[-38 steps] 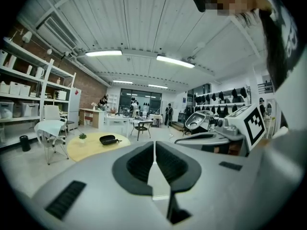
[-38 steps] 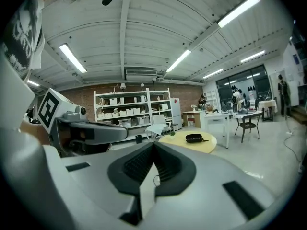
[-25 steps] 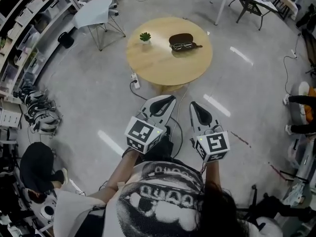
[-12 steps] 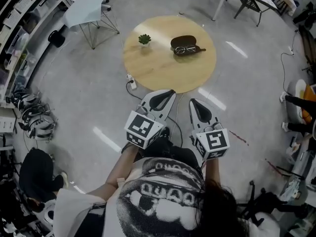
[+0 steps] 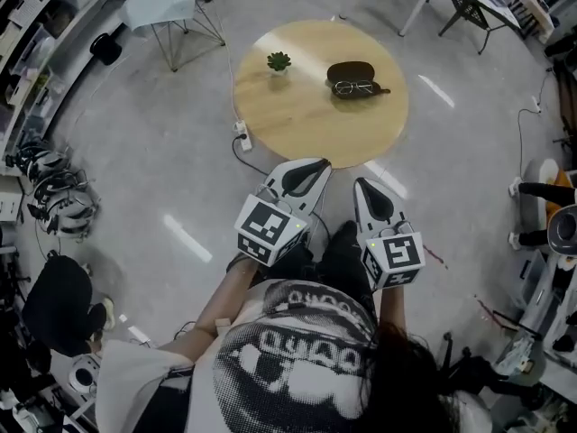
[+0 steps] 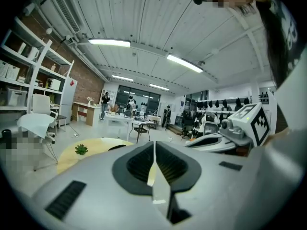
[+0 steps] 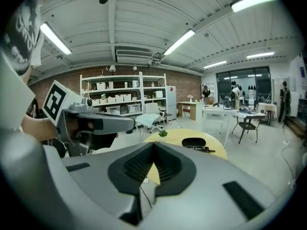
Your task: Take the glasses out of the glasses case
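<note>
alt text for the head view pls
Seen from above, a person holds the left tongs and right tongs, both shut and empty, short of a round wooden table. On it sit a dark glasses case with glasses at its near edge, and a small plant.

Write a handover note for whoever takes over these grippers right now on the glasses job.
Left gripper: fingers shut, empty, held in front of the body, short of the table.
Right gripper: the same, beside it.
Things: the case is on the table's far right part, with the glasses at its near edge. From here I cannot tell whether they lie in the open case or on the table.
Done: neither gripper touches anything.
Left: step up to the table, open the fingers, grip the glasses and lift them clear of the case.
</note>
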